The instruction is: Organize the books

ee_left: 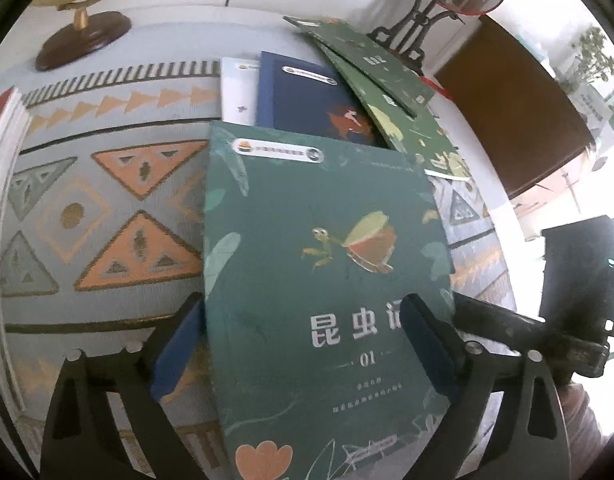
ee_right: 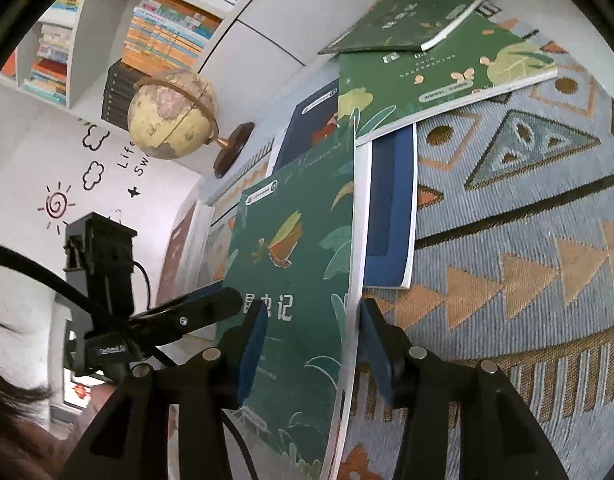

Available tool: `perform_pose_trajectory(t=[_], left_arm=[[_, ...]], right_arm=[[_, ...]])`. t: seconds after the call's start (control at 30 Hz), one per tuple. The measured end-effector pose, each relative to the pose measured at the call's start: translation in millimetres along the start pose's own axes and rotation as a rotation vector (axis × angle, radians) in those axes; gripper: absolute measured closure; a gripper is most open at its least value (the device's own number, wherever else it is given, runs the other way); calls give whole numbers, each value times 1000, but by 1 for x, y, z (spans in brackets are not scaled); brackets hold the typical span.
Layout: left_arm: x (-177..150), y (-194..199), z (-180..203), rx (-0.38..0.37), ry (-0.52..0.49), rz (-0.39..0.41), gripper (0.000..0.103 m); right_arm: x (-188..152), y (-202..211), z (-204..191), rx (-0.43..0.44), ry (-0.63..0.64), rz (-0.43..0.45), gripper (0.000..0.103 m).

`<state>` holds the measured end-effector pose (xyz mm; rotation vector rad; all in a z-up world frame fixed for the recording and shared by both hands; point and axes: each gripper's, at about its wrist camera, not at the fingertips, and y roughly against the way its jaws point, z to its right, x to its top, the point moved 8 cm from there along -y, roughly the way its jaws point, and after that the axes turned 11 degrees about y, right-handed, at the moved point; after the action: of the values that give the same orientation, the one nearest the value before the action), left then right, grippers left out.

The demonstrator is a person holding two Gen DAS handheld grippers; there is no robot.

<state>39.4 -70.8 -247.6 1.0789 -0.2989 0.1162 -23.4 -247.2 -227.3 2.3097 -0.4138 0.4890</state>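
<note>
Teal insect book [ee_left: 307, 248] is lying atop the navy book [ee_left: 311, 96]; left hand-held gripper [ee_left: 303, 344] is straddling it wide, right hand-held gripper [ee_right: 311, 344] half-open around its edge, neither pressing—close squarely before lifting.

Daylight pours in from the right of the left wrist view, blowing the window area [ee_left: 567, 184] out to pure white while the patterned cloth [ee_left: 107, 216] stays evenly lit with only soft shadows. Both fisheye pictures bend hard at the rim, curving the bookshelf [ee_right: 155, 40] and wall into arcs inside a black vignette. The teal book [ee_left: 307, 264] reads fairly sharp, whereas the globe [ee_right: 171, 116] and the nearest black frame parts look soft and slightly smeared.
</note>
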Motion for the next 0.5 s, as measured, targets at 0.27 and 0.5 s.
perform_pose_trajectory(t=[0.27,0.5], left_arm=[[-5,-2,3,62,-63,6,15],[-12,15,14,-46,-21,-30,44]], right_arm=[[-15,7,-11,111,33,-17,58],[-10,-12,-23,10,114,-42,92]])
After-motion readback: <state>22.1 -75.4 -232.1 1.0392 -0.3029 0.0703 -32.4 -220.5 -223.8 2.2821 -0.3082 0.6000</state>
